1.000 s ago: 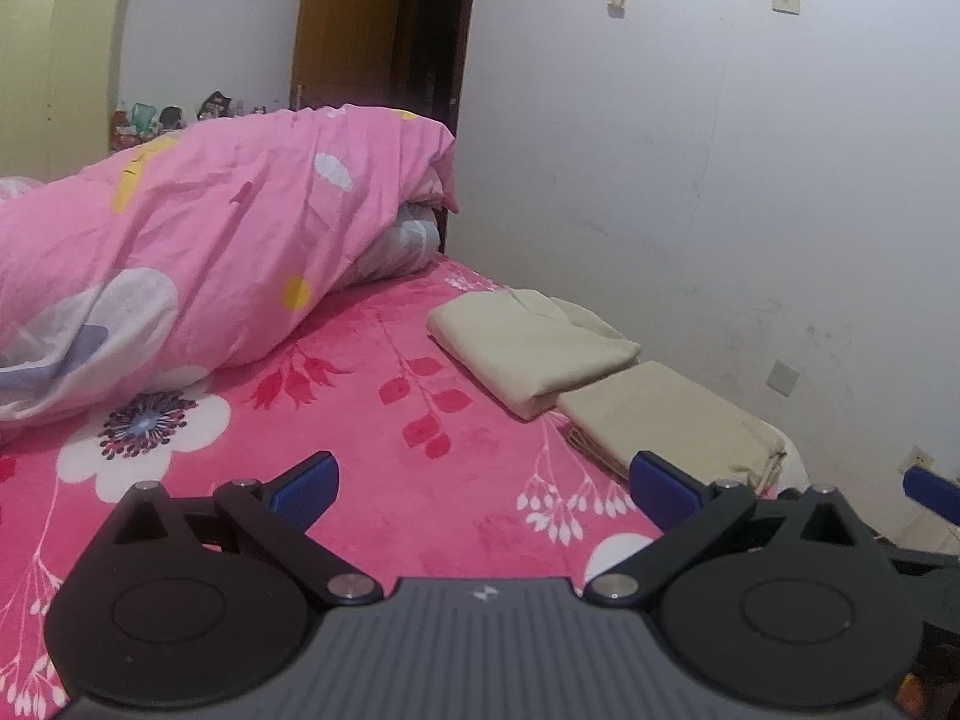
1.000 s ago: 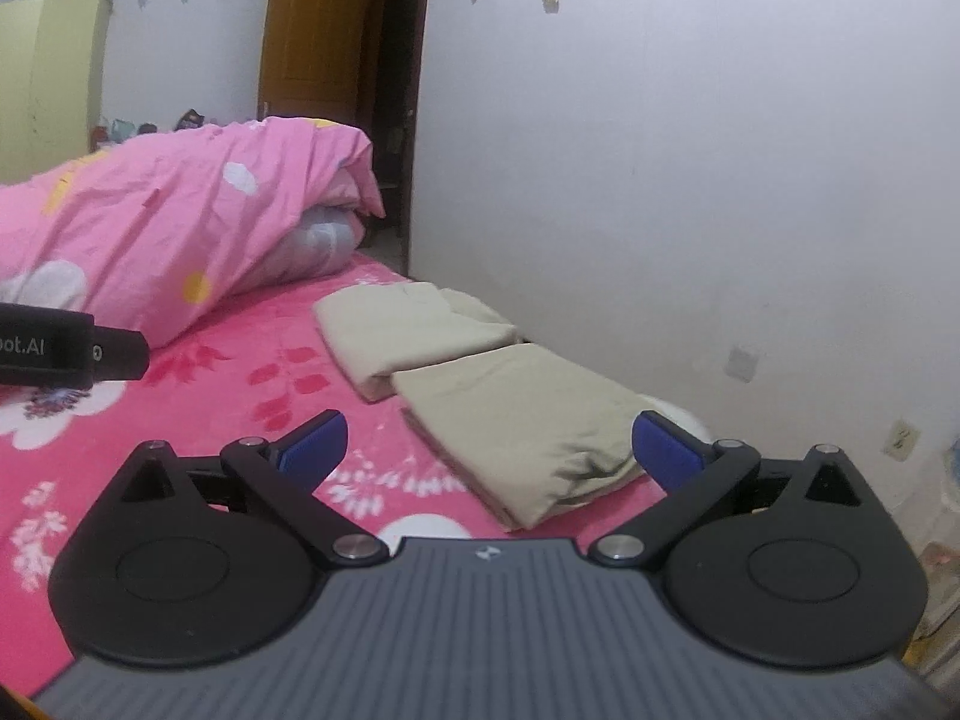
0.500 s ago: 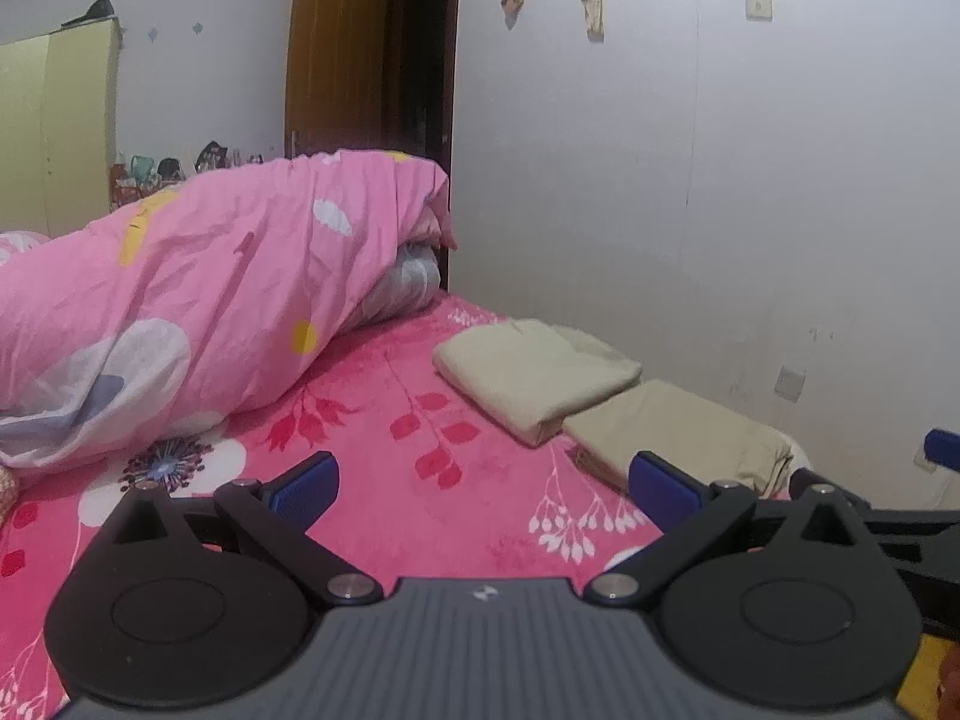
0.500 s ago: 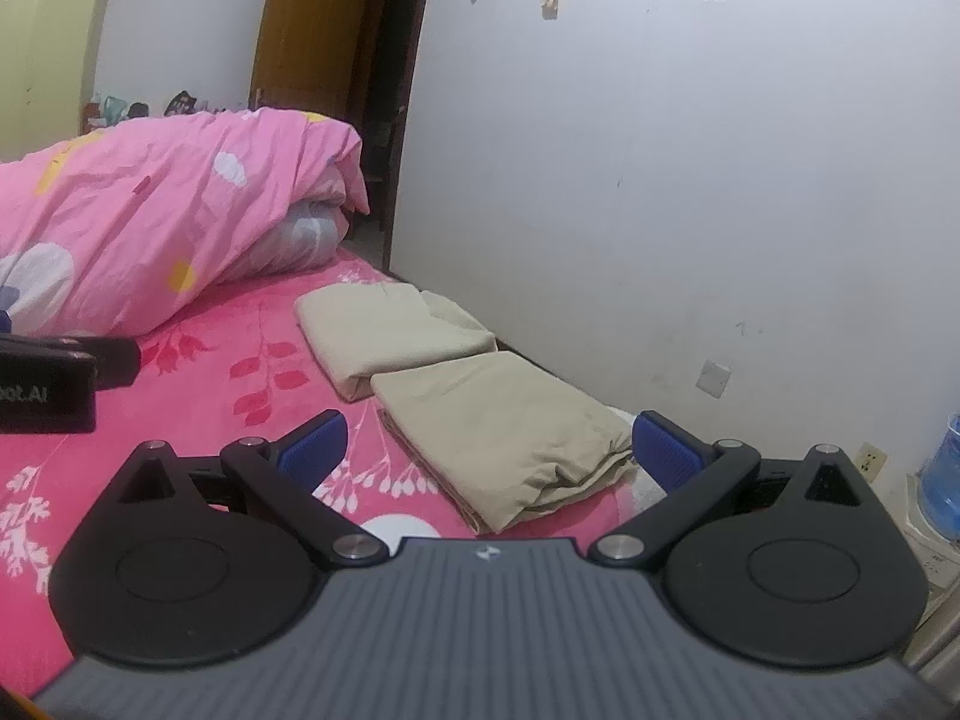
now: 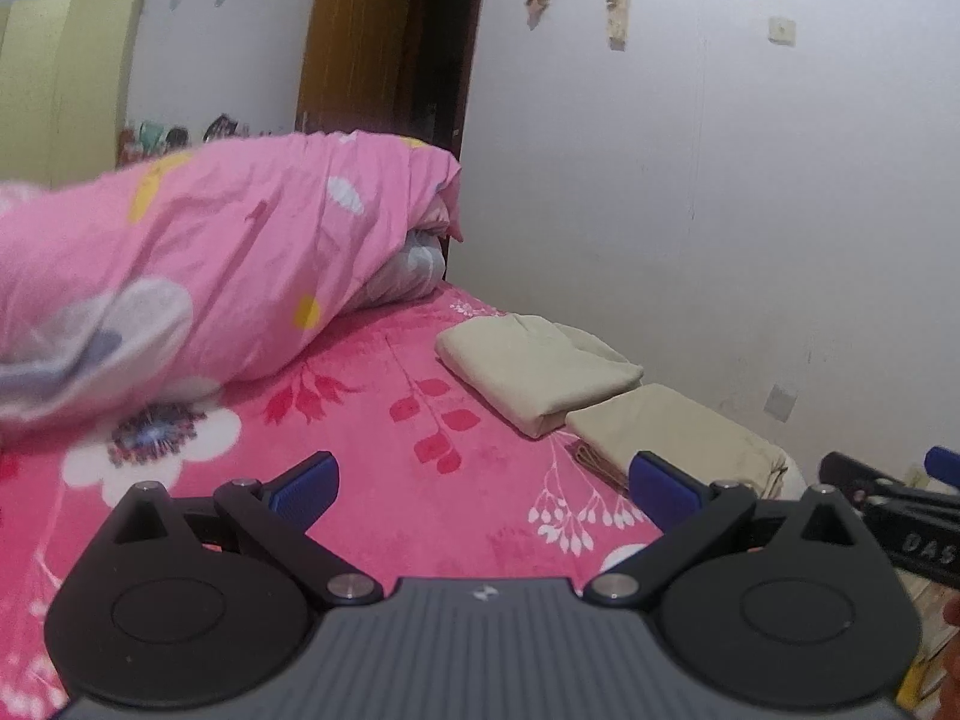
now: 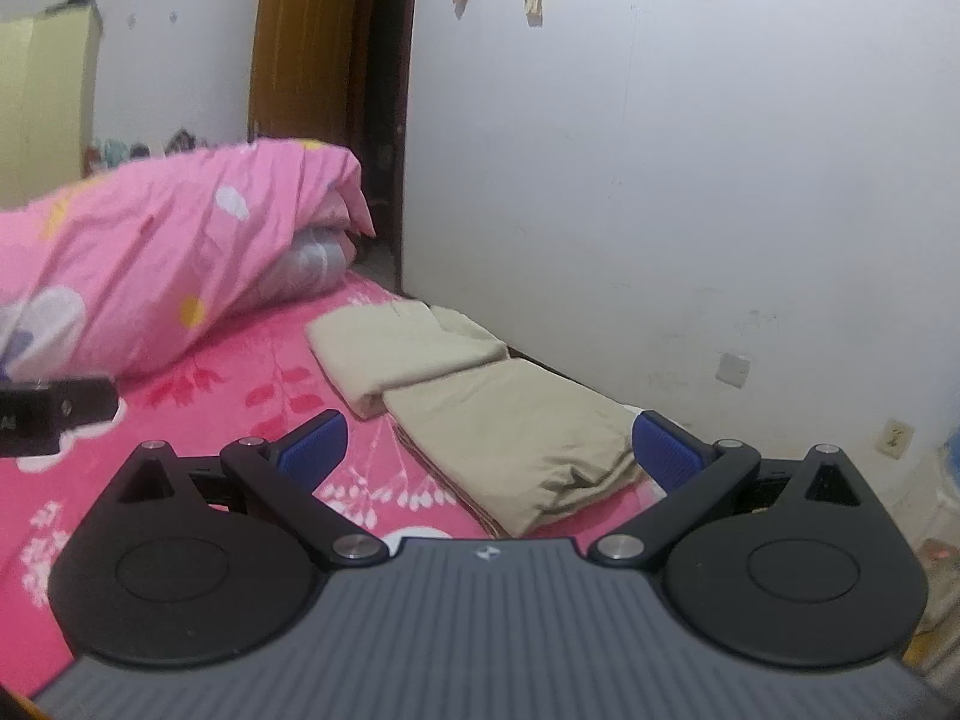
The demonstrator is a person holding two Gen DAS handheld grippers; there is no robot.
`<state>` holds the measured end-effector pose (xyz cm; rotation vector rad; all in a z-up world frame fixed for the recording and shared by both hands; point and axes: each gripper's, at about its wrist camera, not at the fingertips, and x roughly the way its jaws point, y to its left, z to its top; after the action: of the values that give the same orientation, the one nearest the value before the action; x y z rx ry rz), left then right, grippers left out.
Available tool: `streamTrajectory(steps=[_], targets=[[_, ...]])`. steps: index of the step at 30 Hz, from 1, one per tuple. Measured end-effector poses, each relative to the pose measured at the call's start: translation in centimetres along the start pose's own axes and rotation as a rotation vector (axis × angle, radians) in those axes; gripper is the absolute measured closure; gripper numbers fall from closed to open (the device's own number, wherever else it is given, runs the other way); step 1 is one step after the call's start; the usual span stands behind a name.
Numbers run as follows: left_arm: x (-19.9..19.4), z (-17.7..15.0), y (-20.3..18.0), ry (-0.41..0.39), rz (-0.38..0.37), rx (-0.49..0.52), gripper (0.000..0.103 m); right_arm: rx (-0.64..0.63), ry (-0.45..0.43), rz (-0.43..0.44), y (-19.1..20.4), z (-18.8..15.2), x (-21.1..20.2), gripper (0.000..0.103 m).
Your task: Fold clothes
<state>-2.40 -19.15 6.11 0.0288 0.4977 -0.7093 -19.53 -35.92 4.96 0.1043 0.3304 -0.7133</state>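
Note:
Two folded beige garments lie side by side on the pink flowered bed sheet (image 5: 372,420) along the wall side. The farther, paler garment (image 5: 534,369) (image 6: 408,351) sits just beyond the nearer, darker one (image 5: 672,432) (image 6: 510,432). My left gripper (image 5: 483,483) hovers open above the sheet, with nothing between its blue pads. My right gripper (image 6: 489,447) is open too, held over the near end of the darker garment without touching it. The right gripper's body (image 5: 900,510) shows at the right edge of the left wrist view.
A bunched pink flowered duvet (image 5: 198,276) fills the left and back of the bed. The white wall (image 6: 690,180) runs close along the bed's right side. A brown door (image 5: 360,42) and a yellow wardrobe (image 5: 60,78) stand at the back.
Both grippers have risen and drawn back a little from the bed, so the folded garments sit lower in view. Both have stayed open. The garments have not moved.

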Motion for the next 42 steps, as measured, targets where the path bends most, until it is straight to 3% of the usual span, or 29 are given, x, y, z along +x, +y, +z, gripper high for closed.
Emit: streamTrajectory(steps=[4,9,14,15,20,24,27,30,33,37,42], targets=[[4.0,-0.6,3.0,0.058,-0.057,-0.086,0.000,0.005,-0.055,0.059,-0.4,-0.4,3.1,0.001],[11.8,-0.8,5.8,0.085,-0.023,-0.137,0.000,-0.067,-0.075,0.136,0.3,1.0,10.8,0.001],[21.2,0.7,6.5,0.079,-0.006,-0.101,0.000,-0.240,-0.049,0.183,2.1,3.8,22.0,0.001],[23.3,1.2,6.3,0.080,-0.006,-0.086,0.000,-0.256,-0.029,0.190,2.2,4.4,24.5,0.001],[32.9,2.8,3.8,0.106,-0.038,-0.031,0.000,-0.018,0.248,0.206,-1.2,7.8,38.2,0.003],[38.5,2.2,0.8,0.141,-0.052,-0.017,0.007,0.240,0.470,0.242,-3.7,8.3,47.3,0.015],[40.2,1.1,-0.3,0.124,-0.050,-0.015,0.006,0.322,0.568,0.204,-4.1,7.3,51.1,0.030],[40.2,0.3,-0.5,0.076,-0.059,0.012,0.004,0.384,0.649,0.183,-4.2,6.3,54.1,0.056],[40.7,0.2,0.2,0.080,-0.088,-0.012,0.004,0.368,0.588,0.207,-3.9,6.1,53.2,0.088],[41.4,0.6,1.1,0.106,-0.131,-0.073,0.004,0.339,0.479,0.235,-4.3,6.5,51.9,0.089],[41.4,0.4,1.1,0.103,-0.146,-0.075,0.004,0.323,0.495,0.180,-4.5,4.6,53.2,0.089]])
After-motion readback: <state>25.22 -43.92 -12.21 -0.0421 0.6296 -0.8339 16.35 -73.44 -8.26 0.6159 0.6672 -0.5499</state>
